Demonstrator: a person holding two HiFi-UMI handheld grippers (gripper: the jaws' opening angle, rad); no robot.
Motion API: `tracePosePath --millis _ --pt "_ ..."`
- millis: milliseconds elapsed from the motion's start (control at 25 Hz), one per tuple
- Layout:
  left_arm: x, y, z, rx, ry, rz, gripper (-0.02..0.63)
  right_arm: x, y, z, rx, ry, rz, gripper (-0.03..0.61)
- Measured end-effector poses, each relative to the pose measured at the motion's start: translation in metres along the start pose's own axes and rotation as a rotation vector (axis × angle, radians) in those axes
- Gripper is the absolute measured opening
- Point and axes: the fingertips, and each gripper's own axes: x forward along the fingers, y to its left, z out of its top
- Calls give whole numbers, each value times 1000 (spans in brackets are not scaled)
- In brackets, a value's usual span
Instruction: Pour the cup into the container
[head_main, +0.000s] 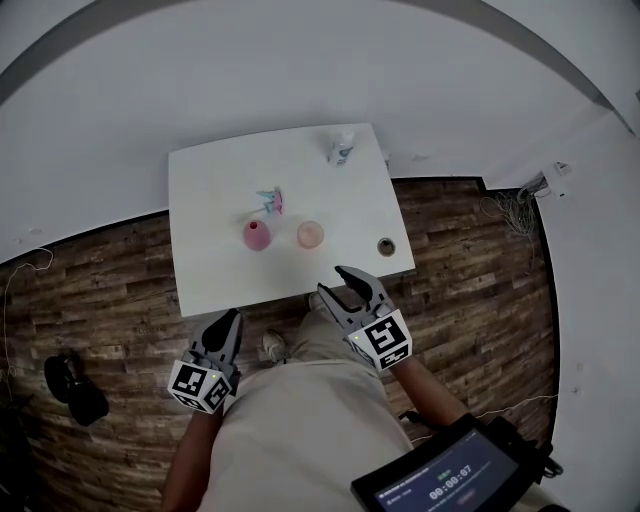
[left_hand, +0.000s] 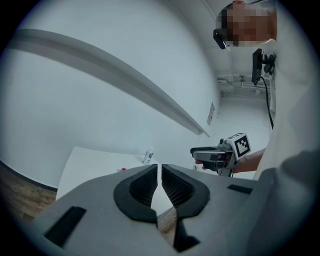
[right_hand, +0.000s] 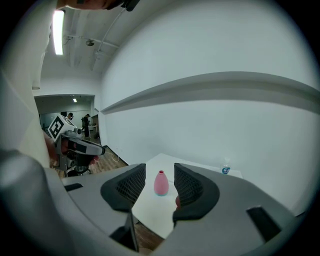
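Head view: pink cup (head_main: 310, 235) is seen upright mid surface (head_main: 200, 200), btwn pink vase (head_main: 257, 235) & dark pot (head_main: 386, 246). Right gripper (head_main: 330, 284) is held at near edge, jaws parted, empty. Left gripper (head_main: 231, 320) is held off the surface, jaws closed, empty.

The table (head_main: 200, 270) is bare along its near edge and down its left side, open to a gripper. Near the middle a vase (head_main: 257, 235) and a cup (head_main: 310, 235) stand apart, a narrow gap between them. A small dark pot (head_main: 386, 246) sits by the right edge. Just behind the vase lies something small and colourful (head_main: 270, 201), perhaps a toy. A bottle (head_main: 342, 147) stands well apart at the far edge.
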Motion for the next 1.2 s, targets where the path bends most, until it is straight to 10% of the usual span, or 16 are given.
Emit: tracePosePath --millis 280,1200 --pt "34 -4 8 9 14 53 49 19 -25 -1 -18 9 133 270" --pt "86 -8 3 -24 65 193 87 38 -77 1 -82 22 234 272"
